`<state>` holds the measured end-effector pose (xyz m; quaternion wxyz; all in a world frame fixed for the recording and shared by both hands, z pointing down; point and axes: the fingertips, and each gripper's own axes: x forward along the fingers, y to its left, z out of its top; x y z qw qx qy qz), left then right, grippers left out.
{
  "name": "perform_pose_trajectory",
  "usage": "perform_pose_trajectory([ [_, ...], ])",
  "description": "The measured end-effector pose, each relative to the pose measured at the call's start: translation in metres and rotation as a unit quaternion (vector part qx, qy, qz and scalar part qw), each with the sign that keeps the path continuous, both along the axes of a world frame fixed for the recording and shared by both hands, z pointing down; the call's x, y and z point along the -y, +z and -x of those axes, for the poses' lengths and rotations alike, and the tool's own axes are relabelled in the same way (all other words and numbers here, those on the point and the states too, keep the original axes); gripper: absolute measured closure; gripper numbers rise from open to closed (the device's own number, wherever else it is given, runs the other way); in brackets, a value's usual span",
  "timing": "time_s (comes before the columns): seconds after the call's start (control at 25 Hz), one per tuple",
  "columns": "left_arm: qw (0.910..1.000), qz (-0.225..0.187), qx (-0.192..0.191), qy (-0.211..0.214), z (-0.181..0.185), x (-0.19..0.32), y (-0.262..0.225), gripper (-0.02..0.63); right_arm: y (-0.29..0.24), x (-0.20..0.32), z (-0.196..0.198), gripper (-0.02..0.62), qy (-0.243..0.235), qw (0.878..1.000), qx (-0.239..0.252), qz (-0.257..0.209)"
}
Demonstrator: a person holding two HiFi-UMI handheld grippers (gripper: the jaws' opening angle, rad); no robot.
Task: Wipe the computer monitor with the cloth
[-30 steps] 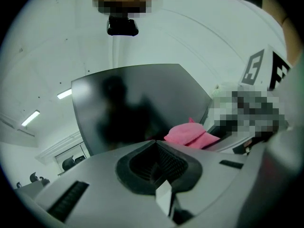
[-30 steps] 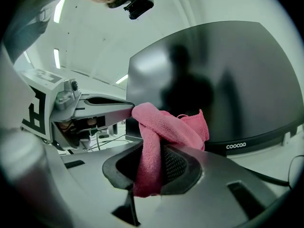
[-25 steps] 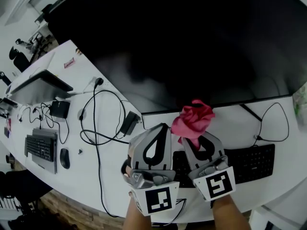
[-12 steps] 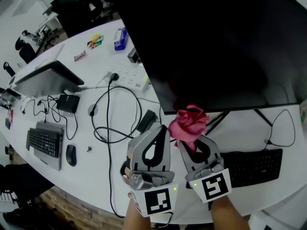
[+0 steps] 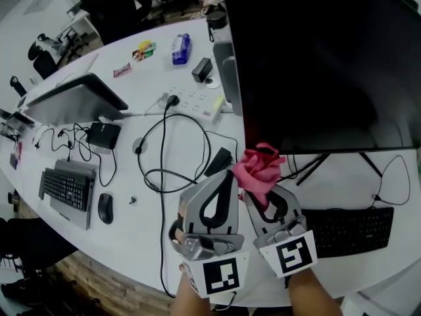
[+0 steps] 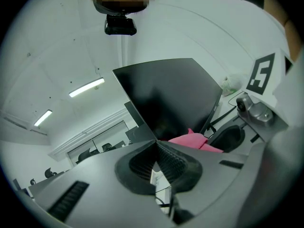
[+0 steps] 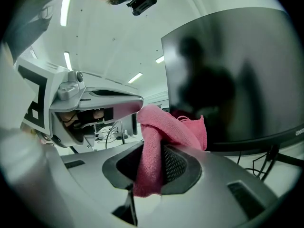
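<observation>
now the right hand-held gripper is pinching the crumpled pink cloth, and the wide black computer monitor stands just ahead and above it; the left hand-held gripper sits closed and empty alongside.

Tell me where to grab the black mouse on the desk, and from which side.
Probably come from above and pinch the mouse across its narrow width, mid-body: it lies flat on the desk, an oval longer than wide, with a gap from the keyboard beside it.
</observation>
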<state>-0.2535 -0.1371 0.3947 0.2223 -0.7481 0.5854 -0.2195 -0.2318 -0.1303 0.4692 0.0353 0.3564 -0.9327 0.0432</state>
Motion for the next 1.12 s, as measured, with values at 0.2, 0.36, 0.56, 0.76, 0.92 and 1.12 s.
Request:
perform_pose_trajectory([
  [0.2, 0.9998, -0.014, -0.013, -0.003, 0.005, -0.001, -0.003, 0.601, -0.002, 0.0, 0.002, 0.497, 0.004, 1.0, 0.002, -0.002],
  [0.36, 1.0, -0.005, -0.008, 0.001, 0.006, 0.001, -0.008, 0.601, -0.015, 0.006, 0.002, 0.497, 0.006, 1.0, 0.0, -0.015],
  [0.56, 0.9996, -0.025, -0.011, 0.004, 0.005, 0.006, -0.038, 0.601, -0.052, 0.017, -0.004, 0.497, 0.017, 0.999, 0.007, -0.041],
  [0.76, 0.9987, -0.051, 0.001, 0.007, 0.006, 0.011, -0.074, 0.601, -0.091, 0.024, -0.003, 0.497, 0.017, 0.997, 0.013, -0.077],
  [0.92, 0.9976, -0.069, 0.0, 0.003, 0.006, 0.015, -0.1, 0.601, -0.12, 0.03, -0.003, 0.497, 0.017, 0.995, 0.018, -0.092],
  [1.12, 0.9954, -0.096, 0.003, 0.001, 0.007, 0.018, -0.133, 0.601, -0.158, 0.035, 0.003, 0.497, 0.012, 0.993, 0.028, -0.118],
])
